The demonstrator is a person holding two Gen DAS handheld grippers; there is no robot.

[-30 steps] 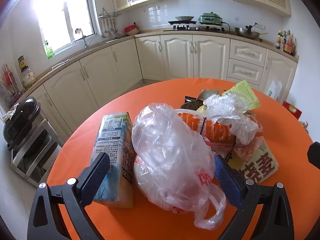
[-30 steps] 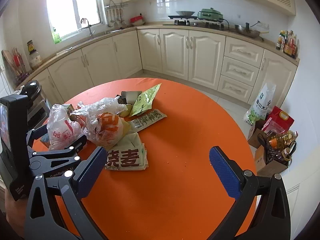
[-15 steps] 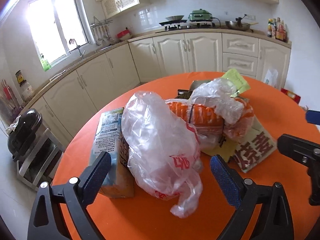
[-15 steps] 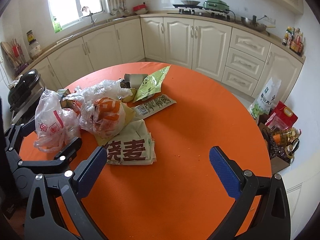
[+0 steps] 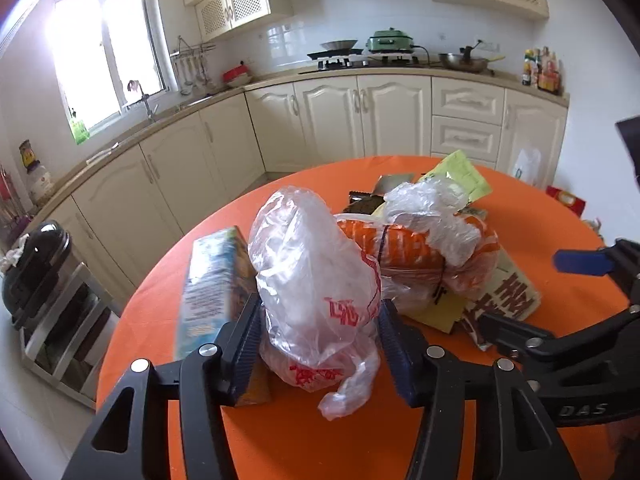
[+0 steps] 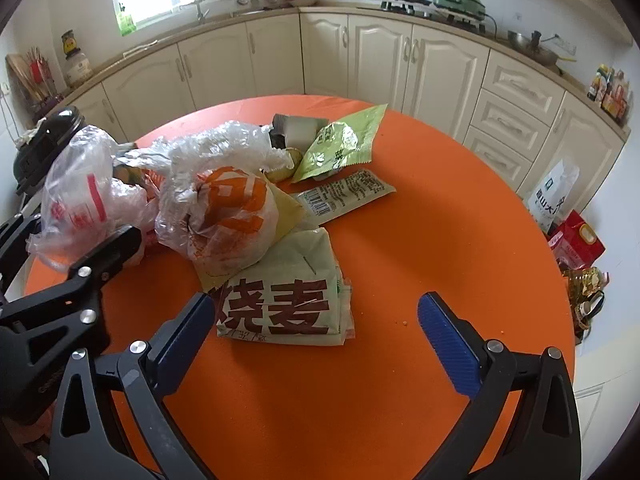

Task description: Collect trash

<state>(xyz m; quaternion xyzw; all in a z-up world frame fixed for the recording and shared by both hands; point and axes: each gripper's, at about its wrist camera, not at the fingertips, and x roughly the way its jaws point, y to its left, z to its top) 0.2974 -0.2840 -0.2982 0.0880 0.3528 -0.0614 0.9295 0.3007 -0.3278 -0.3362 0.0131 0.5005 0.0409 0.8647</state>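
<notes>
A heap of trash lies on the round orange table (image 6: 440, 220). My left gripper (image 5: 320, 328) is closing, and its blue pads press both sides of a clear plastic bag (image 5: 312, 264) with red print. A blue carton (image 5: 212, 280) leans against the left finger, blurred. Behind sits an orange-printed bag (image 5: 408, 248) wrapped in crumpled film. My right gripper (image 6: 318, 312) is open just above the table, with the near edge of a white paper bag (image 6: 280, 304) with large brown characters between its fingertips. A green wrapper (image 6: 340, 144) and a white sachet (image 6: 344, 192) lie farther back.
A black bin (image 5: 36, 264) on a metal rack stands left of the table. Bags and boxes of groceries (image 6: 576, 240) sit on the floor at the right. Cream cabinets (image 5: 360, 120) ring the room. The near right of the table is bare orange cloth.
My left gripper sank and its jaws came together on the clear bag, and the carton tilted. My right gripper dropped closer to the paper bag, still wide.
</notes>
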